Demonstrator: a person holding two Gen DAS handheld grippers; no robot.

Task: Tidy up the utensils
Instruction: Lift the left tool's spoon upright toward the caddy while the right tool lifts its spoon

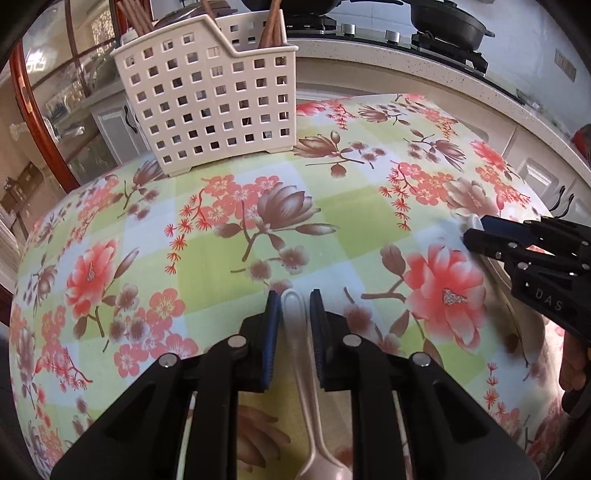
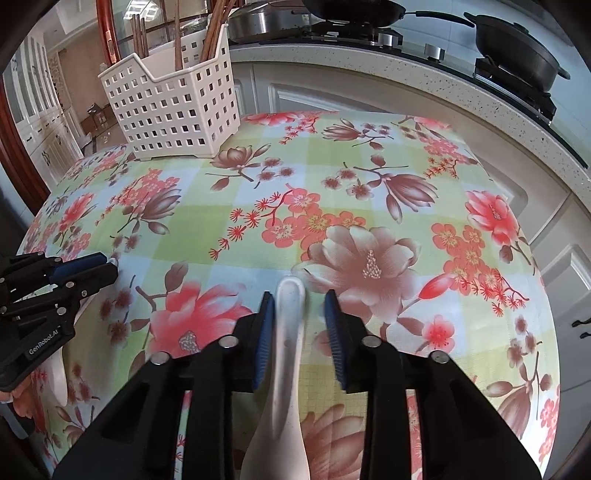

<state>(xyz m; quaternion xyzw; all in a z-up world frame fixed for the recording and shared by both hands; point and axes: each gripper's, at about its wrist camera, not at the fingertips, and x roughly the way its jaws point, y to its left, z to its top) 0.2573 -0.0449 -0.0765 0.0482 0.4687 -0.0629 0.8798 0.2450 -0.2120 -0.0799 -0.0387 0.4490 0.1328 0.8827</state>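
Note:
A beige plastic spoon (image 1: 301,354) lies handle-forward between the pads of my left gripper (image 1: 295,306), which is shut on its handle just above the flowered tablecloth. A white spoon (image 2: 286,354) lies between the fingers of my right gripper (image 2: 300,306); the left pad touches the handle, the right pad stands a little off it. The perforated cream utensil basket (image 1: 214,107) stands at the table's far left with brown chopsticks (image 1: 271,26) in it; it also shows in the right wrist view (image 2: 173,107). Each gripper shows in the other's view, the right one (image 1: 476,230) and the left one (image 2: 107,264).
The flowered tablecloth (image 1: 332,206) covers the table. Behind it runs a speckled counter (image 2: 406,77) with a stove and black pans (image 2: 517,55). White cabinets (image 2: 569,266) stand close on the right. A red-framed glass door (image 1: 33,110) is at left.

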